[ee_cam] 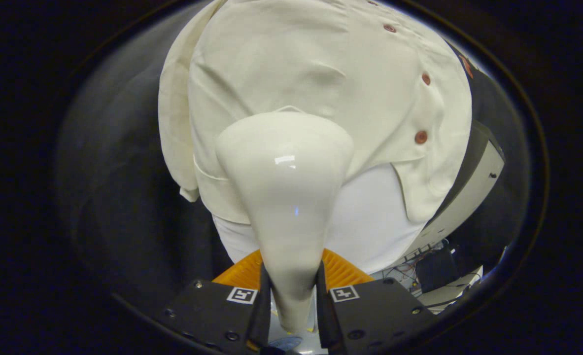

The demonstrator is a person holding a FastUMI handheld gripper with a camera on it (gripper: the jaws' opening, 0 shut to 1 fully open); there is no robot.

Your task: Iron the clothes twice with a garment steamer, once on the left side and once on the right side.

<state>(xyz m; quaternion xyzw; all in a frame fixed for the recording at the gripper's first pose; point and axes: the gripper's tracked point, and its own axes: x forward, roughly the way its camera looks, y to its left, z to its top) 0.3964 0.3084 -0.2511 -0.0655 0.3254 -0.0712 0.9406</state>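
Between the fingers of your hand-held gripper [291, 296], the garment steamer [284, 197] sits clamped by its neck, head against the cream buttoned shirt [321, 69] hanging just ahead. A steaming pass looks underway; next, stroke steadily along the fabric.

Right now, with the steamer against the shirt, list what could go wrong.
1. The tongs grip only the steamer by its narrow glossy handle end; it could slip or twist.
2. The head presses near the shirt fold; a pass might set the crease.
3. The buttons to one side could snag the head.
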